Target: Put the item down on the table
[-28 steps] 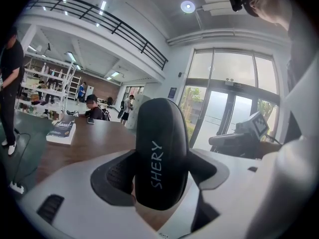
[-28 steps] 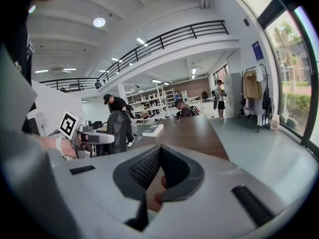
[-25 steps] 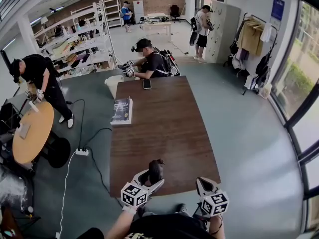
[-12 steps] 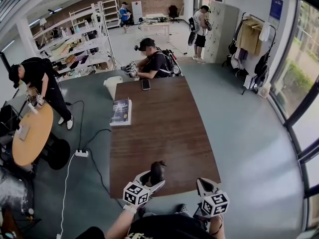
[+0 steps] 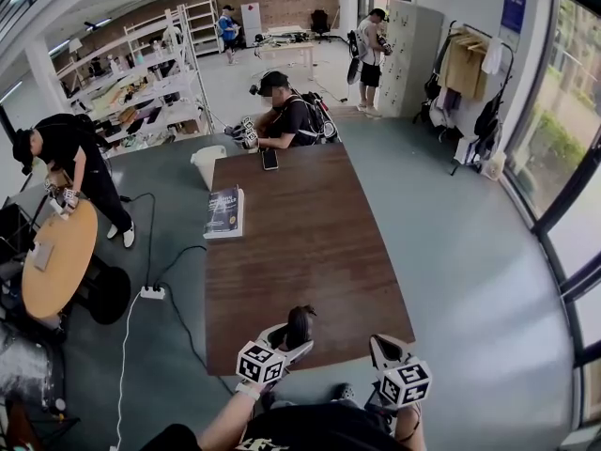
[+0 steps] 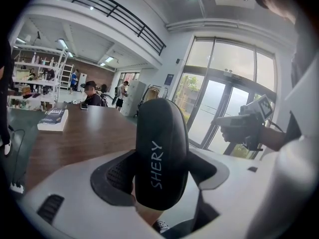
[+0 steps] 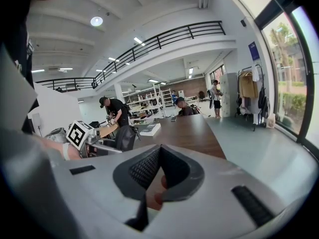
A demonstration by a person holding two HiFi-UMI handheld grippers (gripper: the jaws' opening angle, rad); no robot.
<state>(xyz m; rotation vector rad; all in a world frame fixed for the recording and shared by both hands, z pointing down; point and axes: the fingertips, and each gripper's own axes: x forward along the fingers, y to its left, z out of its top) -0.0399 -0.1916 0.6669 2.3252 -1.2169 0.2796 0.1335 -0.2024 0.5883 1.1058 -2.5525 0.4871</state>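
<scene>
Left tongs: the left tongs (image 5: 285, 338) are clamped on a black rounded oblong case (image 6: 162, 153) with pale lettering along its side. The case stands up between the two dark ribbed pads and fills the gap between them.
Case: in the head view it is held over the near edge of the long brown wooden desk (image 5: 310, 242), a little left of that edge's middle. Whether its lower end touches the desk top cannot be told.
Right tongs: the right tongs (image 7: 158, 156) have their tips drawn together with nothing between them. In the head view they sit just off the desk's near edge, toward its near right corner and apart from the left tongs.
Book: a dark-covered book (image 5: 225, 211) lies flat at the desk's left edge, in the far half.
Phone: a dark flat phone (image 5: 269, 159) lies near the desk's far edge, toward the far left corner.
Seated person: a person in a black shirt and cap (image 5: 286, 116) sits at the desk's far end, just beyond the phone.
Round table: a round light-wood table (image 5: 56, 261) stands on the floor well to the left of the desk. A person in black (image 5: 70, 148) bends over its far side.
Floor: a white power strip (image 5: 153, 292) lies on the grey floor between the round table and the desk.
</scene>
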